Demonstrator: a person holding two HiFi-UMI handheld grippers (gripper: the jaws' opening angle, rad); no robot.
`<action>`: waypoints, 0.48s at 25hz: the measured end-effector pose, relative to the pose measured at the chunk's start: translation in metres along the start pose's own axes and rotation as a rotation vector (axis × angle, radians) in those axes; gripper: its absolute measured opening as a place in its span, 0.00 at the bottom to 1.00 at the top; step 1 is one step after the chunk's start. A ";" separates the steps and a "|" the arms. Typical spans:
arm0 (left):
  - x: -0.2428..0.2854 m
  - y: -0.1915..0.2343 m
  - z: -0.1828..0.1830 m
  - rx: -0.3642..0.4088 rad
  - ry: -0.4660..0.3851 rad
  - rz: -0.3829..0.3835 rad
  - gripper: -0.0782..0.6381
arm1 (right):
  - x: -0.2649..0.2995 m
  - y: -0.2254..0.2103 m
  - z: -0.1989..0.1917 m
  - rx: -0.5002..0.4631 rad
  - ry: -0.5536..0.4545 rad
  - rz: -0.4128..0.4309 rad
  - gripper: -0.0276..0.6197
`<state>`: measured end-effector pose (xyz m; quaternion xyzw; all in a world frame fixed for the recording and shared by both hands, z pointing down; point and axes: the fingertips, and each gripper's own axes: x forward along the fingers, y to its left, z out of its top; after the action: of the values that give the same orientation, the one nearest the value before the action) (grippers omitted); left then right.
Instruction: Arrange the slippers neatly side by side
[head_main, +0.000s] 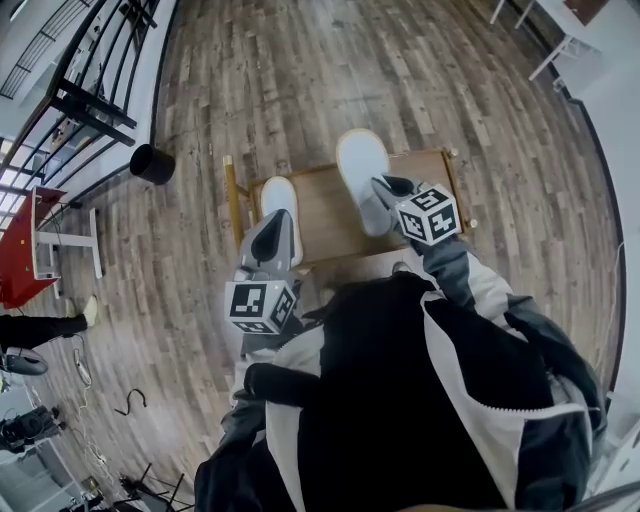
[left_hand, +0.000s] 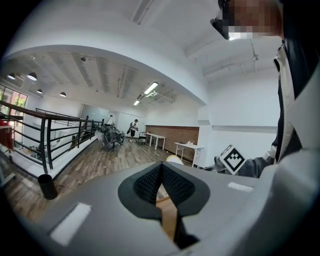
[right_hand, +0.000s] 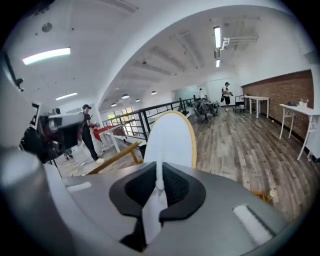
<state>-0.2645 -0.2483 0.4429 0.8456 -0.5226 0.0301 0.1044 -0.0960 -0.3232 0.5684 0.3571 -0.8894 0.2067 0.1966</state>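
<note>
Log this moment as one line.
right gripper: shut on right slipper edge | left gripper: shut, empty | left slipper: flat on table | pair: not aligned

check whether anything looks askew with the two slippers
Yes. One white slipper is clamped in the right hand-held gripper, held up and overhanging the far edge of the wooden table, well beyond the other slipper, which lies flat on it. They are not side by side.

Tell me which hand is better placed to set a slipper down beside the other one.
Right. The right gripper is shut on one white slipper, held up off the table. The left gripper is shut and empty, by the other slipper.
</note>
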 end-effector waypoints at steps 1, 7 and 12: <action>0.000 0.001 0.001 -0.001 -0.001 0.003 0.13 | -0.009 0.010 0.012 -0.006 -0.038 0.019 0.09; -0.004 0.006 0.003 -0.011 -0.013 0.023 0.13 | -0.055 0.066 0.072 -0.068 -0.224 0.118 0.09; -0.006 0.010 0.003 -0.019 -0.020 0.042 0.13 | -0.064 0.081 0.083 -0.078 -0.268 0.140 0.09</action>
<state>-0.2762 -0.2482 0.4410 0.8336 -0.5415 0.0189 0.1069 -0.1281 -0.2769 0.4489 0.3108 -0.9377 0.1359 0.0752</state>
